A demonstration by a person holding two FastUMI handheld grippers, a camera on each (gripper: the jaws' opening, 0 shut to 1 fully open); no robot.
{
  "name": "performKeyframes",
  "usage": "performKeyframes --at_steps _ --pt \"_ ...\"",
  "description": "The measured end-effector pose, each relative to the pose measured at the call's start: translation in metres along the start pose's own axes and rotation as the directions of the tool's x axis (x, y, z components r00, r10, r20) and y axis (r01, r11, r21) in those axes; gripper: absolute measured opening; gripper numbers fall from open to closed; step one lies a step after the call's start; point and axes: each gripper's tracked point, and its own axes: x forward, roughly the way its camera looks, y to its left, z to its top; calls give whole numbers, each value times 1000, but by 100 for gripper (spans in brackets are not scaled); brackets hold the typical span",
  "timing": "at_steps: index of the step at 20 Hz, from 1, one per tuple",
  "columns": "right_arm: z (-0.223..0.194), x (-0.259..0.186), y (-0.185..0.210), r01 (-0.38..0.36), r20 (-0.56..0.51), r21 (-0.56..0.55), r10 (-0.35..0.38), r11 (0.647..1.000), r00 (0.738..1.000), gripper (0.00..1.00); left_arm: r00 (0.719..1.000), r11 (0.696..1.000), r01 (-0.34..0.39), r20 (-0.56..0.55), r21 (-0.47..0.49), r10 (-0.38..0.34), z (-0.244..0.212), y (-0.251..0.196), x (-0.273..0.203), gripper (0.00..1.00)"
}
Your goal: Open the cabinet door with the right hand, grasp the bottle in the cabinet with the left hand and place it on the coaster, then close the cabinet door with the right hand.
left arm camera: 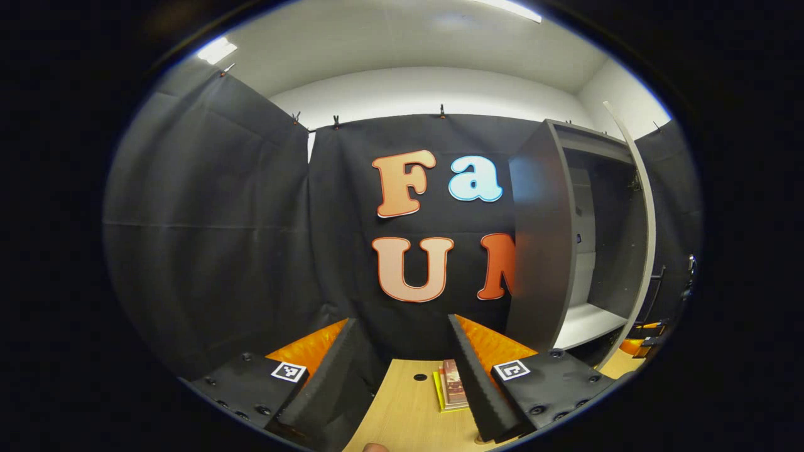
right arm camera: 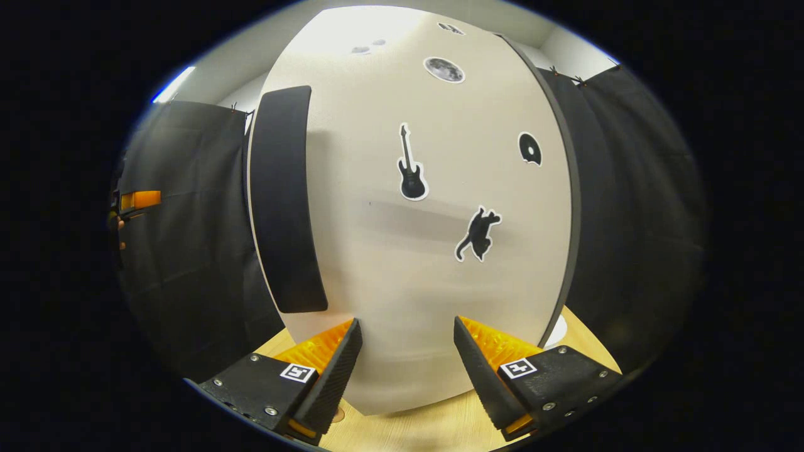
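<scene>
The grey cabinet (left arm camera: 543, 251) stands at the right of the left gripper view with its door (left arm camera: 646, 238) swung open, edge-on. Inside I see a dark cavity and a white shelf (left arm camera: 587, 323); whether anything stands on it I cannot tell. My left gripper (left arm camera: 402, 358) is open over the wooden table, empty, left of the cabinet. In the right gripper view the white door face (right arm camera: 433, 251) with black stickers looms close. Its long black handle (right arm camera: 286, 201) runs down the left side. My right gripper (right arm camera: 407, 351) is open just in front of the door's lower part, holding nothing.
A small stack of books (left arm camera: 452, 386) lies on the table (left arm camera: 402, 414) between the left fingers. A white round edge (right arm camera: 558, 331) peeks out behind the door's right side. Black cloth walls close in all around. An orange gripper part (right arm camera: 139, 199) appears far left.
</scene>
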Motion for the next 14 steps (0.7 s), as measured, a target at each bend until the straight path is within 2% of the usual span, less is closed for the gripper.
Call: performKeyframes --at_steps 12,13,14 --pt "-2 16 -5 68 5 51 -68 996 998 92 999 999 -41 0 -13 41 -7 37 9 93" --pt "-3 16 -4 75 4 55 -75 996 997 92 999 999 -41 -2 -13 41 -9 39 8 90" --pt "-2 16 -4 82 3 56 -82 995 997 92 999 999 -43 -3 -12 43 -9 42 8 93"
